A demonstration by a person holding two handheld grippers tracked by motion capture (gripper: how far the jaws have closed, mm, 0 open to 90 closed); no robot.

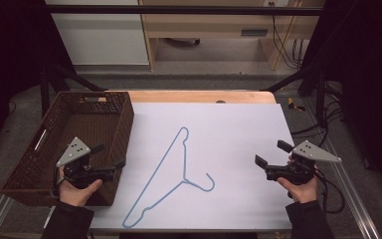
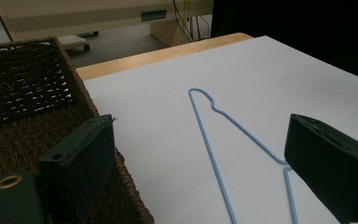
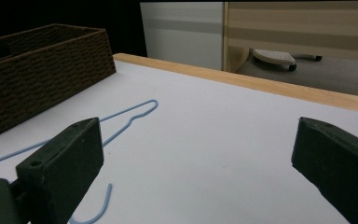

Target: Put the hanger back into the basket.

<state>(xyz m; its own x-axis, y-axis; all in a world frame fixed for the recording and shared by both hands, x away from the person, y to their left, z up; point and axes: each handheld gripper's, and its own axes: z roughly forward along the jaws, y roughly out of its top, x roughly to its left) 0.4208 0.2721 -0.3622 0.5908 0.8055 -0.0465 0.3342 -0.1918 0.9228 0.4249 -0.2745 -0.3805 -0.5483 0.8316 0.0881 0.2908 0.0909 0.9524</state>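
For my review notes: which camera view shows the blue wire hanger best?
The high view: the whole hanger lies flat on the white table, hook and both shoulders visible, beside the wicker basket. The left gripper view gives one shoulder and part of two sides; the right gripper view gives one shoulder and the hook's tip.

The hanger (image 1: pixel 171 174) is thin light-blue wire. It lies on a white surface (image 1: pixel 229 129) edged with a pale wood strip. The basket (image 1: pixel 30 164) is dark brown with an open woven pattern. Both tongs, left (image 1: pixel 111 156) and right (image 1: pixel 271 153), are black, each topped by a grey plate.
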